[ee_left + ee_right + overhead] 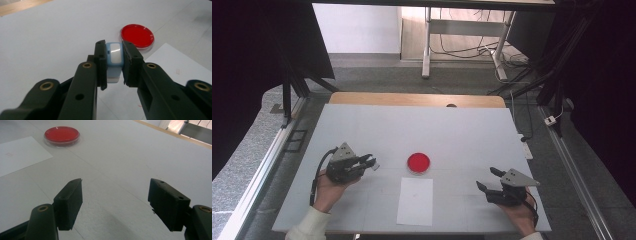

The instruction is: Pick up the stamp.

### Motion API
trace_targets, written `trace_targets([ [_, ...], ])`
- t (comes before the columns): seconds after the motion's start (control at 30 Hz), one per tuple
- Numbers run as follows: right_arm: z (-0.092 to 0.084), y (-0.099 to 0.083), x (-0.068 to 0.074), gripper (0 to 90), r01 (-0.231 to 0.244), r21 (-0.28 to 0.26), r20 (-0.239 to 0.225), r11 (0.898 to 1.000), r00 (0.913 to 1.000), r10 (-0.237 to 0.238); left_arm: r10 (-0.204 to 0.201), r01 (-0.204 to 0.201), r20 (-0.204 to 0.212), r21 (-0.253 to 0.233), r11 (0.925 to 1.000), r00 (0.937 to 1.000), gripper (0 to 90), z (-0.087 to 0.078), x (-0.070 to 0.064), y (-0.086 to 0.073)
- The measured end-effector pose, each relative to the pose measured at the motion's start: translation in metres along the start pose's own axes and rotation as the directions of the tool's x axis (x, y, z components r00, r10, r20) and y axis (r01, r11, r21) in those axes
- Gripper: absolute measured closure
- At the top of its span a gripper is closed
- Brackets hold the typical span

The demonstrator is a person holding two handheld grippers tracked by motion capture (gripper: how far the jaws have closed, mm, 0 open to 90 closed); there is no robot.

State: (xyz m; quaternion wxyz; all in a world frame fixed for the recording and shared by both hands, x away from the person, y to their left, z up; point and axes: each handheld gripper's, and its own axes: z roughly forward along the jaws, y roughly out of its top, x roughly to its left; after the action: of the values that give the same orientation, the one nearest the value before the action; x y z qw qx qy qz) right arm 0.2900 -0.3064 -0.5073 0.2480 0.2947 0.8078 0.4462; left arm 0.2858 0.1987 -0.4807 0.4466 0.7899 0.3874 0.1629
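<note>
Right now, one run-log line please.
left gripper: shut on small blue-white block | right gripper: open, empty | red dish: untouched

No text, label, brand, number or sign can be read anywhere. The white sheet of paper [175,65] on the table [362,130] bears a faint small mark, too pale and small to make out. The small blue and white block [114,60] clamped in the left hand-held gripper [114,65] carries no legible marking, and the red dish [137,35] is plain.
</note>
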Motion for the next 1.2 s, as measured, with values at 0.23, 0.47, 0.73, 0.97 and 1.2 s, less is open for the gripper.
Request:
trace_targets([
  [0.23,0.0,0.0,0.0,27.6,0.003,0.001,0.004,1.0,1.0,-0.003,0.003,-0.002,0.037,-0.014,0.9999,0.9993,75.3,0.003,-0.006,0.005],
  [0.47,-0.001,0.002,0.001,27.6,-0.001,-0.006,0.01,1.0,1.0,0.001,-0.003,0.005,0.075,-0.028,0.9996,0.9972,75.3,0.008,-0.011,0.011],
  [0.73,0.0,0.002,0.0,27.5,-0.005,-0.004,0.011,1.0,0.9999,0.005,0.009,-0.005,0.111,-0.031,0.9995,0.9938,75.3,0.016,-0.018,0.018],
  [0.97,-0.001,0.003,0.001,27.6,-0.016,-0.015,0.014,1.0,0.9998,0.017,0.028,-0.022,0.146,-0.041,0.9989,0.9888,75.2,0.022,-0.027,0.026],
  [1.2,-0.005,0.003,0.005,27.7,-0.014,-0.02,0.02,1.0,0.9997,0.014,0.053,-0.044,0.187,-0.05,0.9978,0.981,75.2,0.028,-0.04,0.034],
])
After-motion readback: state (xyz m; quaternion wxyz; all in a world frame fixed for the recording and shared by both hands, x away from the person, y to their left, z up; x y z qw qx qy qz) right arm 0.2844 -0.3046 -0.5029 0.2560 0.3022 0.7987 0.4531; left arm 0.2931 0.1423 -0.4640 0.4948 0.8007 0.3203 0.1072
